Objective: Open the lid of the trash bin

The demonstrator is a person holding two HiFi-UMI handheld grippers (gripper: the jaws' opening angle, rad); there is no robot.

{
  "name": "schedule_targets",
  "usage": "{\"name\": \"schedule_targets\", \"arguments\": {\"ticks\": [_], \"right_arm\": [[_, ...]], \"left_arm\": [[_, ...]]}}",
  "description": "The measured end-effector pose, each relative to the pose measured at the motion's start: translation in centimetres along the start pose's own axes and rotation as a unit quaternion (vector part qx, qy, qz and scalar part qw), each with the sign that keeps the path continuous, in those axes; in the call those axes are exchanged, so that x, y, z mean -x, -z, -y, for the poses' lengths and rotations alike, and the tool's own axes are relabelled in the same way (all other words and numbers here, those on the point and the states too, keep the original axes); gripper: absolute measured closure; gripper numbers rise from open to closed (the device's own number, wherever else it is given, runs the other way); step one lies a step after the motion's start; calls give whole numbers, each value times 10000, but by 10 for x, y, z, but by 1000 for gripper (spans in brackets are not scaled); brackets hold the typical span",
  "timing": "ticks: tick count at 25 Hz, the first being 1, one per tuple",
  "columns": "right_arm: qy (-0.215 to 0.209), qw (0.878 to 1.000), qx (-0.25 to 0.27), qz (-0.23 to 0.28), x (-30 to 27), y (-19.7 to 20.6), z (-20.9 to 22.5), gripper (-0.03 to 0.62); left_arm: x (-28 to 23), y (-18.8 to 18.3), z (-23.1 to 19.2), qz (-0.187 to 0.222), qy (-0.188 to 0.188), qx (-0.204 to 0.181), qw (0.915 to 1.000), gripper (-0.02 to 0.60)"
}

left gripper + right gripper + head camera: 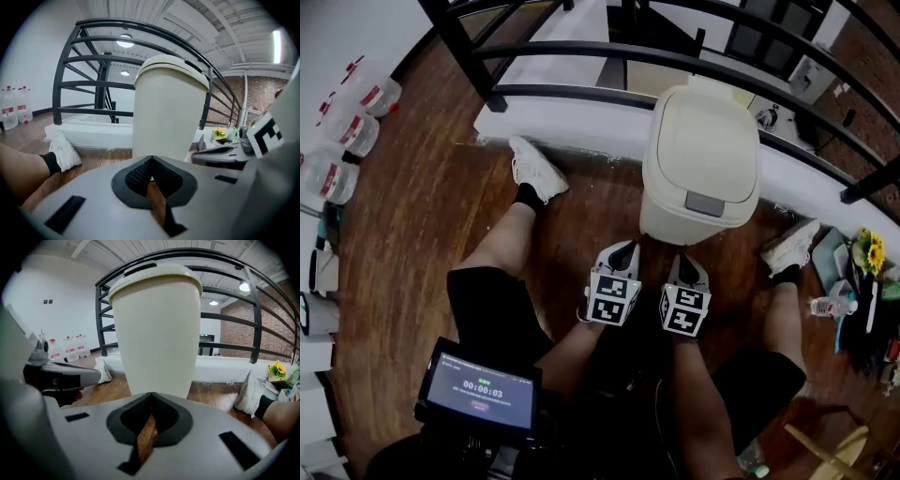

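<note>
Both closed, empty | left tongs | right tongs | trash bin lid down

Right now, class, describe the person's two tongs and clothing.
The left tongs and right tongs have pale grey shells and black textured pads. Each carries a cube of black-and-white square markers. The person wears black shorts, black socks and white shoes.

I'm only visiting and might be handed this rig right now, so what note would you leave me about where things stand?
Left tool: shut, empty, just short of the trash bin.
Right tool: shut, empty, beside the left one, also not touching the bin.
The bin stands upright on the wooden floor by the railing; its lid is closed.
Done: nothing yet.
Left: open the lid.
</note>
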State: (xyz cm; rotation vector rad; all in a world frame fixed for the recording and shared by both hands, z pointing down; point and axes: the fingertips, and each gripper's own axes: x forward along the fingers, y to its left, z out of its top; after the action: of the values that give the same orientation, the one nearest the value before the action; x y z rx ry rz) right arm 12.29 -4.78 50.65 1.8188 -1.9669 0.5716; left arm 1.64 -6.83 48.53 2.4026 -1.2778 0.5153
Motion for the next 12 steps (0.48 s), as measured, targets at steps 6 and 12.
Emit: {"name": "schedule_targets", "arguments": {"ticks": [6,12], "right_arm": [[-83,9993,-23,-352,-24,14,3,589],[-198,9981,-138,-569,-47,28,8,589]], "left_arm": [[-24,1,-3,-156,-8,228,9996,583],[-39,10,-13,-300,-184,349,9988,583]]}}
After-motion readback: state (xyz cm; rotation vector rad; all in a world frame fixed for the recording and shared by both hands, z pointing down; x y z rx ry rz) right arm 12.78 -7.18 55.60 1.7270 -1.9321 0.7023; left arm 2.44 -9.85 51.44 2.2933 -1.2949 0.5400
